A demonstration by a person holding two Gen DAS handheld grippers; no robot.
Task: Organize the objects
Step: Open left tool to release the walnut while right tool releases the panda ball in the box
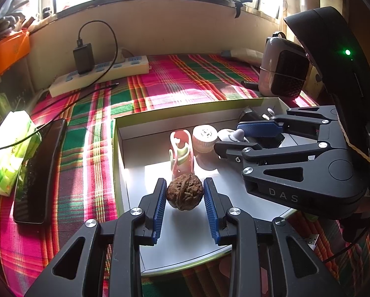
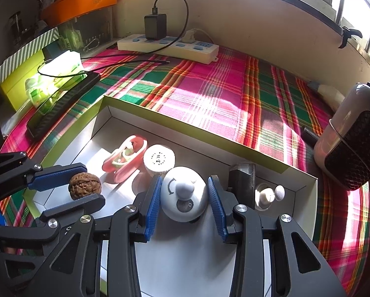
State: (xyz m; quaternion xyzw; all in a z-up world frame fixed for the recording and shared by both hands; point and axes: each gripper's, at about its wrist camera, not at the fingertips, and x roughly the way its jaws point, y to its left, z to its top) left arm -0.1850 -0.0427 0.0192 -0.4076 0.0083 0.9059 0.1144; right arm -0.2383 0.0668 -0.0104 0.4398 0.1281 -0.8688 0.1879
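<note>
A shallow white box with green walls (image 1: 160, 112) (image 2: 185, 121) lies on the plaid cloth. My left gripper (image 1: 185, 191) has its blue pads on both sides of a brown walnut (image 1: 183, 194), which also shows in the right wrist view (image 2: 84, 185); the pads sit close to or on it. My right gripper (image 2: 185, 194) brackets a white round knob-like object (image 2: 183, 195) inside the box, pads close to its sides. A pink and green clip-like toy (image 1: 181, 152) (image 2: 125, 159) and a white capped jar (image 1: 203, 138) (image 2: 159, 159) stand beyond.
A power strip (image 1: 98, 75) (image 2: 167, 44) with a black charger and cable lies at the back. A black phone (image 1: 38, 173) and green tissue pack (image 1: 9, 148) lie left. A small speaker-like device (image 1: 283, 66) (image 2: 353, 141) stands right. Small white pieces (image 2: 271, 194) and a dark item (image 2: 243, 180) sit in the box.
</note>
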